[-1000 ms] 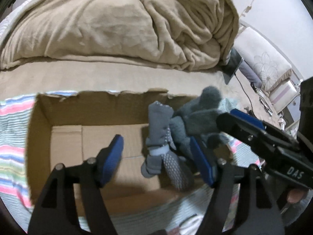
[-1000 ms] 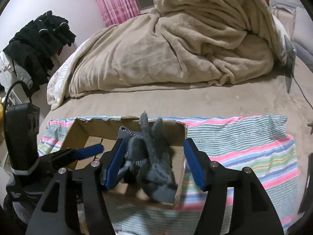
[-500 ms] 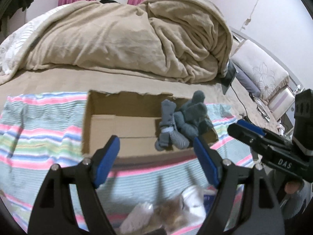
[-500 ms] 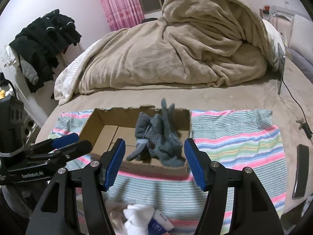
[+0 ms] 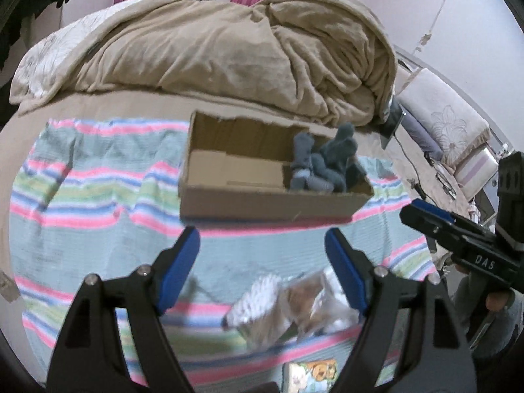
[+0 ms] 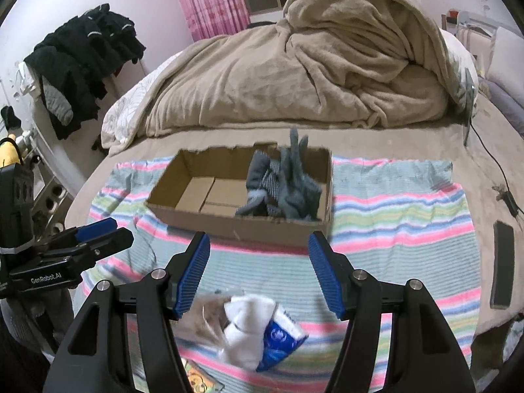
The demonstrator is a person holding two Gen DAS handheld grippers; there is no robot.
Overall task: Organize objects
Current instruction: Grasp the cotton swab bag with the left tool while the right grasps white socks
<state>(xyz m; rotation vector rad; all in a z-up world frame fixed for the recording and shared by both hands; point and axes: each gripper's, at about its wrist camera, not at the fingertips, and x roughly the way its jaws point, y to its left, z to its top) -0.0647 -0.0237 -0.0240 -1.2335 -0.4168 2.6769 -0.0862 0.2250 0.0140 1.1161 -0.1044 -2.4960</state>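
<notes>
An open cardboard box [image 5: 262, 201] [image 6: 203, 216] sits on a striped towel [image 5: 85, 196] [image 6: 393, 216] on the bed. Grey socks [image 5: 322, 167] [image 6: 285, 186] lie bunched in the box's right end. A small pile of white socks and packets [image 6: 258, 327] [image 5: 294, 301] lies on the towel near me. My left gripper [image 5: 265, 265] is open and empty above the towel, short of the box. My right gripper [image 6: 258, 275] is open and empty above the white pile. Each gripper shows from the side in the other's view.
A heaped beige blanket [image 5: 229, 55] [image 6: 311, 65] fills the bed behind the box. A dark phone [image 6: 501, 265] and a cable [image 6: 491, 160] lie at the right. Black clothes [image 6: 82, 62] hang at the left. A colourful card [image 5: 311, 373] lies at the near edge.
Both grippers have pulled back from the box, where they were right at the grey socks. The socks stay in the box. The white pile has come into view below.
</notes>
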